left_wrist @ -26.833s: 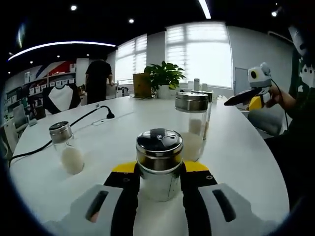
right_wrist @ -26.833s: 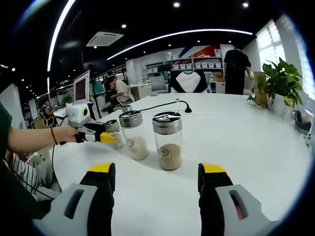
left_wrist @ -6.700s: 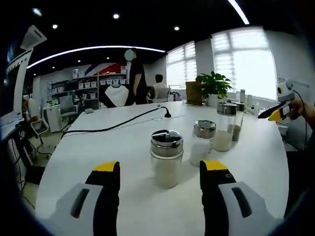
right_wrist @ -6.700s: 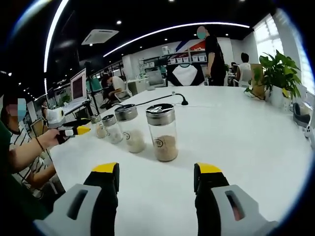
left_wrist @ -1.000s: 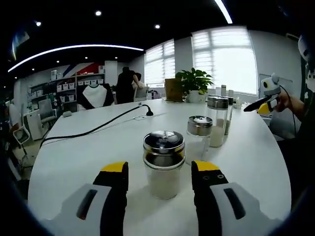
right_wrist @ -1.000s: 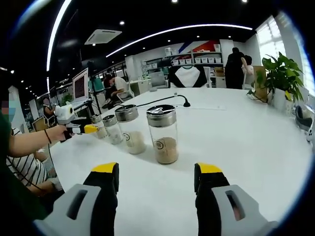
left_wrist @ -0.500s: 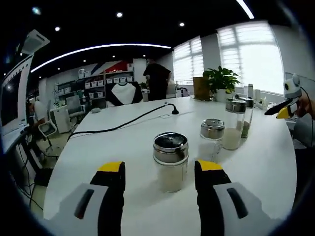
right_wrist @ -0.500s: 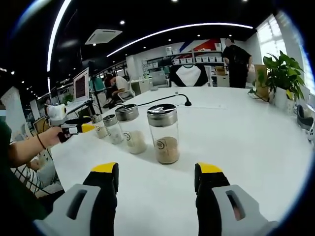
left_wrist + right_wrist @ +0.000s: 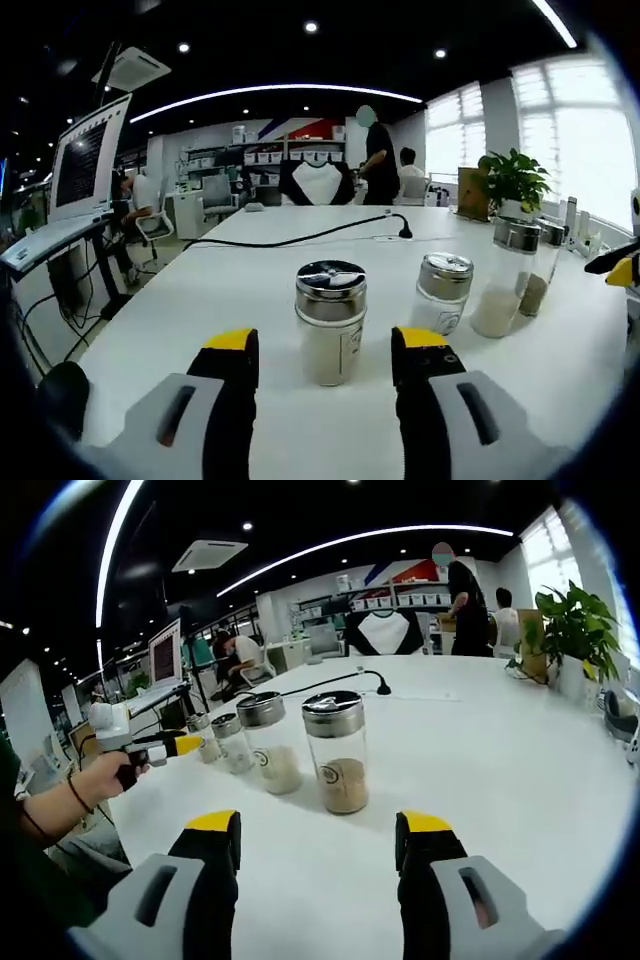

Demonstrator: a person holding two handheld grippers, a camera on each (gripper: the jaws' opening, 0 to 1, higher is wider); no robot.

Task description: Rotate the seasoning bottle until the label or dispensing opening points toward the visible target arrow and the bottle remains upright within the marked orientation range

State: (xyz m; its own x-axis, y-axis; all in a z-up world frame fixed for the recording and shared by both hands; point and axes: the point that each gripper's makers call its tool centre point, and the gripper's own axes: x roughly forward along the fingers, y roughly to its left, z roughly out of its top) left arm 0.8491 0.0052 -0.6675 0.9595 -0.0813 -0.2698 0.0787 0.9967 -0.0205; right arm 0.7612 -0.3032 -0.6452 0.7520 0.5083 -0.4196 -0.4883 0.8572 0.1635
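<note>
In the left gripper view, the left hand-held gripper [image 9: 323, 350] stands with its yellow-tipped jaws wide apart and nothing between them. Just beyond the tips, centred on the gap, a short glass seasoning bottle with a steel shaker lid and white powder inside [image 9: 330, 322] stands upright on the white round desk [image 9: 200, 300]. Its long axis is vertical, so the jaws would close on its sides from either hand. Farther off to the right stands a second small steel-lidded glass jar [image 9: 441, 292], and past it a taller glass jar of pale grains [image 9: 508, 276]. A black cable [image 9: 300, 240] trails across the far desk. No arrow mark can be made out on the desk.

In the right gripper view, the right hand-held gripper [image 9: 316, 842] is likewise open and empty. A tall glass jar with brown grains and a steel lid [image 9: 337, 751] stands ahead of it, well short of the jaws, heading a row of jars that runs off to the left. At the far end of that row, the other hand-held gripper shows, carried in a person's hand [image 9: 105, 775].

The white-powder bottle lies far nearer the left hand-held gripper, which seems the one placed to grip and turn it.
</note>
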